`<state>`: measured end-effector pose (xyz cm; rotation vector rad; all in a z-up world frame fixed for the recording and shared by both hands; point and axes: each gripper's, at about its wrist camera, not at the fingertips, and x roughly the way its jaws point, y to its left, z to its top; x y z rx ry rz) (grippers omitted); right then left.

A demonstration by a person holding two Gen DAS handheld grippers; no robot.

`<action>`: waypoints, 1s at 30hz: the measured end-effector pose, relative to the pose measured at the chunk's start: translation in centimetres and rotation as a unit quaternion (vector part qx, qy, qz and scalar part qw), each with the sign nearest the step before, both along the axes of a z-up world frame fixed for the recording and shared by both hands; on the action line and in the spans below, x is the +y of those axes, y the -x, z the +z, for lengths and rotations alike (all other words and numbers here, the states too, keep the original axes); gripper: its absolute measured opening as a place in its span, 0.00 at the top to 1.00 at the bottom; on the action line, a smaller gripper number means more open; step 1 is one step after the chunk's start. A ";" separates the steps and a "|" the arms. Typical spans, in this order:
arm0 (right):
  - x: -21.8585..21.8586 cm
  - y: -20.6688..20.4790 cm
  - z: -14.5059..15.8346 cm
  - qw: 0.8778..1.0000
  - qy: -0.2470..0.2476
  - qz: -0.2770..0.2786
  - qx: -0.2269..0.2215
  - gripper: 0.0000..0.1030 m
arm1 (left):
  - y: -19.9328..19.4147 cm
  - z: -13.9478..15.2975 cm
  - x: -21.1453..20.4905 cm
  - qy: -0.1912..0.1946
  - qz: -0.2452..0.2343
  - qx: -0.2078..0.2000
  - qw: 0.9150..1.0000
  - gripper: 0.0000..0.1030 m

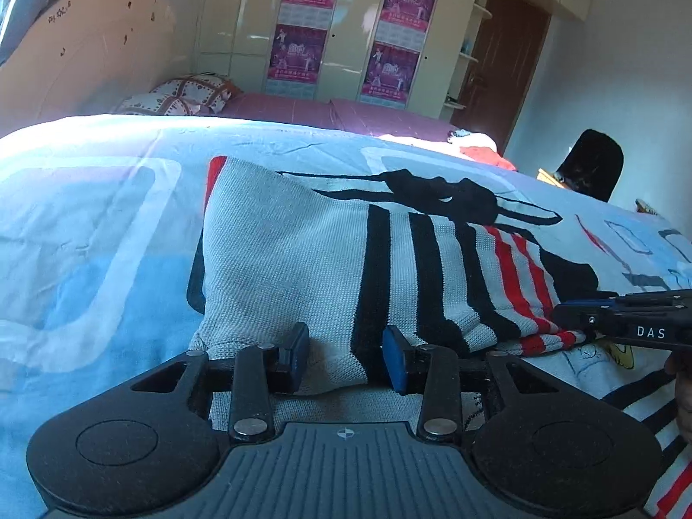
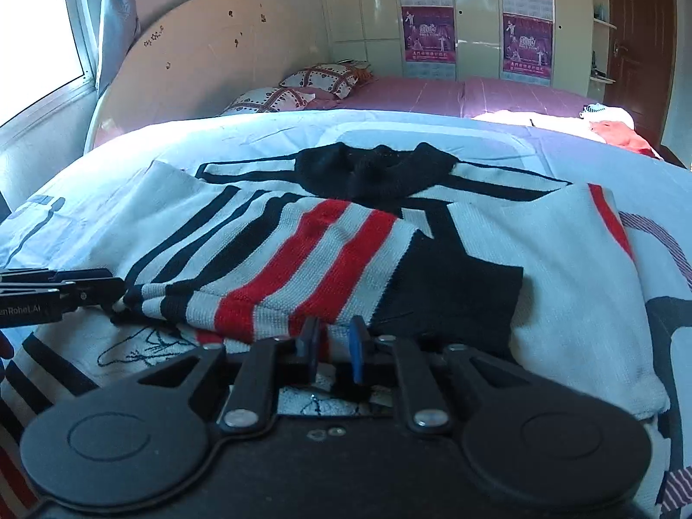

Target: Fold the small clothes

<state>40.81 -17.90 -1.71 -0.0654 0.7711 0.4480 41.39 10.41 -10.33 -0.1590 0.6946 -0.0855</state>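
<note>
A small knit sweater [image 1: 302, 251], white with black and red stripes and a black collar, lies on the bed with its sleeves folded across the body; it also shows in the right wrist view [image 2: 328, 255]. My left gripper [image 1: 346, 357] is open, its blue pads on either side of a fold of the sweater's near edge. My right gripper [image 2: 332, 348] has its pads close together on the striped sleeve's edge. In the left wrist view the right gripper [image 1: 575, 315] shows at the sleeve cuff. In the right wrist view the left gripper [image 2: 116, 292] shows at the left, against the striped fold.
The sweater lies on a pale blue printed bedsheet [image 1: 95, 225]. A pink bedspread [image 2: 475, 95] and patterned pillows [image 2: 320, 80] lie beyond. Red cloth [image 2: 623, 136] sits at the far right. A wardrobe with posters [image 1: 346, 30] and a door [image 1: 497, 65] stand behind.
</note>
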 end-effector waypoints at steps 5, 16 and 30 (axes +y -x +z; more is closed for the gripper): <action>-0.2 -1.3 0.7 0.999 -0.018 -0.014 -0.024 0.77 | -2.3 1.2 0.1 -0.034 -0.007 -0.012 0.999 0.34; 0.7 -5.8 0.6 0.999 -0.014 -0.032 -0.013 0.78 | -11.4 1.9 3.7 -0.017 -0.021 -0.011 1.000 0.33; 0.8 -8.2 -1.0 0.997 0.031 -0.060 -0.033 0.79 | -13.3 -1.1 4.8 -0.062 -0.002 -0.003 0.998 0.21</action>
